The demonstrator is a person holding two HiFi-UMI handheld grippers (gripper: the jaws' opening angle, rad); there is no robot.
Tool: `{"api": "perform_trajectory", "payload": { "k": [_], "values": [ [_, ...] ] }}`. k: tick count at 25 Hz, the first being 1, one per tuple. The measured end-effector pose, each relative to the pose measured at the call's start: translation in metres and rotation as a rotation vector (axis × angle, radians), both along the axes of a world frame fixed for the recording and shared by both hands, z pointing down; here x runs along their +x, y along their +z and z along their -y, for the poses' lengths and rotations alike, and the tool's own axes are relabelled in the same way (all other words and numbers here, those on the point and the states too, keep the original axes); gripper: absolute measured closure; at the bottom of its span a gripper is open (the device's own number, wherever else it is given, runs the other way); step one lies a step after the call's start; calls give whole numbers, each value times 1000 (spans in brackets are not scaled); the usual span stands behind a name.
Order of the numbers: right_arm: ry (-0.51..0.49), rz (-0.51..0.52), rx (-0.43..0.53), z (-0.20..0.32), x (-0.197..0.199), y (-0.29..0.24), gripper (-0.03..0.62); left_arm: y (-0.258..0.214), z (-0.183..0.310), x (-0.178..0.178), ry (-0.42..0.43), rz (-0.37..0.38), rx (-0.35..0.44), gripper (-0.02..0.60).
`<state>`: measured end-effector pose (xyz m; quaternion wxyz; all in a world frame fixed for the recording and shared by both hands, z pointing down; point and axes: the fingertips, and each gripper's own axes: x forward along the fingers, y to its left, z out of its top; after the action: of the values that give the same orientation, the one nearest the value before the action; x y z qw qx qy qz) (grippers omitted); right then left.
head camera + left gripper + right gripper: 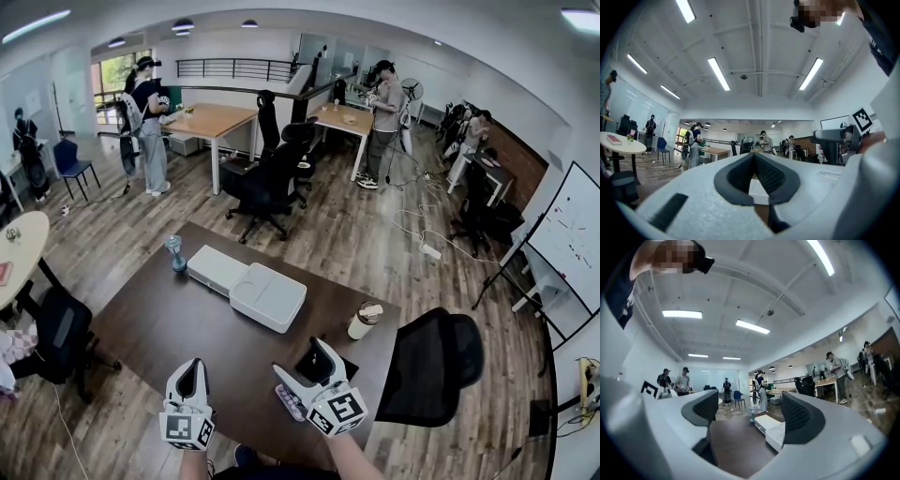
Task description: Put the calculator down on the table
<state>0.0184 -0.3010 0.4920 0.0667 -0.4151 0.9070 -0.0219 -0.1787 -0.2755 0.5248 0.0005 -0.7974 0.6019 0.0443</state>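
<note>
Between the right claw's [750,406] jaws nothing is held: they stand wide apart, and through the gap only the brown table [736,446] shows, with two white boxes [776,430] farther ahead. The claw hovers a little above the tabletop and points roughly level.

Just below this claw and toward its left side, the calculator [288,401] lies flat on the table, keys up, partly tucked under the claw's body. It is clear of both pads, so the putting-down looks already done. Just ahead of the claw lies a flat black item [323,364]; I cannot tell what it is. Farther ahead and to the right stands a paper cup [364,322], and well ahead on the left a small hourglass-like object [175,253].

Well apart to the left, the left claw [191,367] hangs over the table with its jaws closed together and nothing between them.

The calculator looks like a thin, stiff plastic slab, probably light, with a smooth case that could slip under a weak pinch. If it had to be taken up again, the two long edges seem the best hold, with the pads across the narrow width and away from the keys and display. Lying flat, it leaves little edge to grab, so the jaws would need to come down almost to the tabletop.
</note>
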Motion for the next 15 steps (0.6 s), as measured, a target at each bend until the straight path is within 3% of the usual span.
{"api": "perform_trajectory", "payload": {
  "k": [3, 13, 15],
  "values": [
    [35, -120, 26, 1, -1, 9, 161, 0, 0, -1, -2, -1, 1, 584],
    [59, -103, 11, 5, 5, 15, 164, 8, 2, -5, -8, -33, -17, 584],
    [65, -87, 15, 4, 7, 12, 194, 6, 3, -3, -4, -28, -16, 584]
  ]
}}
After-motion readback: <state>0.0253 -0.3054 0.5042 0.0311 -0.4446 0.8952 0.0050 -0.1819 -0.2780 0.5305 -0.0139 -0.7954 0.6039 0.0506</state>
